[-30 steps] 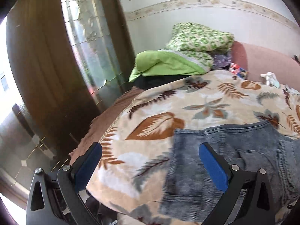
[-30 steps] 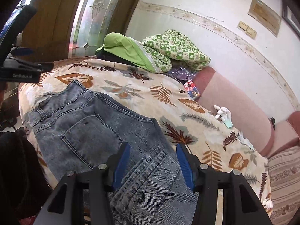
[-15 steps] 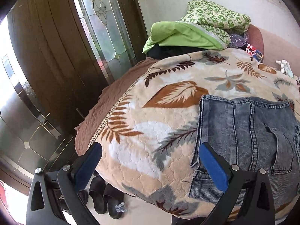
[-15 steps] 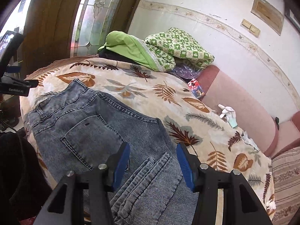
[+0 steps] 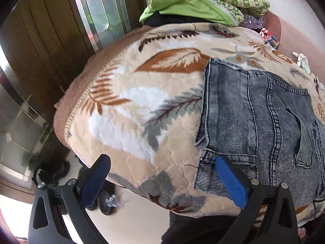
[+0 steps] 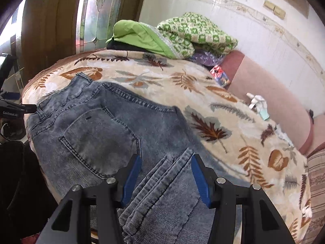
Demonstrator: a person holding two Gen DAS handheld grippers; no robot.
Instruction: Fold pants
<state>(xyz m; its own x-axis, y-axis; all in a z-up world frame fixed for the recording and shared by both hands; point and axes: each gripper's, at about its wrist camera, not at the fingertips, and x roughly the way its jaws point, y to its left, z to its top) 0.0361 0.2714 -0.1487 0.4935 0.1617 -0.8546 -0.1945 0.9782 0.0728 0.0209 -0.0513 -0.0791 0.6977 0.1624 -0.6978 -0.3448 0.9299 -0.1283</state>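
Note:
Grey-blue denim pants [image 5: 254, 118] lie flat on a leaf-print blanket [image 5: 142, 105], waistband toward the left edge of the bed. In the right wrist view the pants [image 6: 97, 126] show a back pocket, with folded leg layers [image 6: 162, 183] bunched between the fingers. My left gripper [image 5: 162, 181] is open and empty, raised over the bed's front corner beside the waistband. My right gripper [image 6: 165, 174] is open, straddling the folded leg layers without pinching them. The left gripper [image 6: 12, 109] shows at the right wrist view's left edge.
Green bedding [image 6: 172, 34] is piled at the head of the bed. A small printed box [image 6: 220, 76] and a white toy [image 6: 258, 103] lie by the pink bolster [image 6: 274, 103]. A glass-paned wooden door [image 5: 61, 40] and shoes on the floor [image 5: 105, 201] are at left.
My left gripper has risen and pulled back toward the bed's corner, so the floor and shoes now show. My right gripper has shifted slightly; both stay open.

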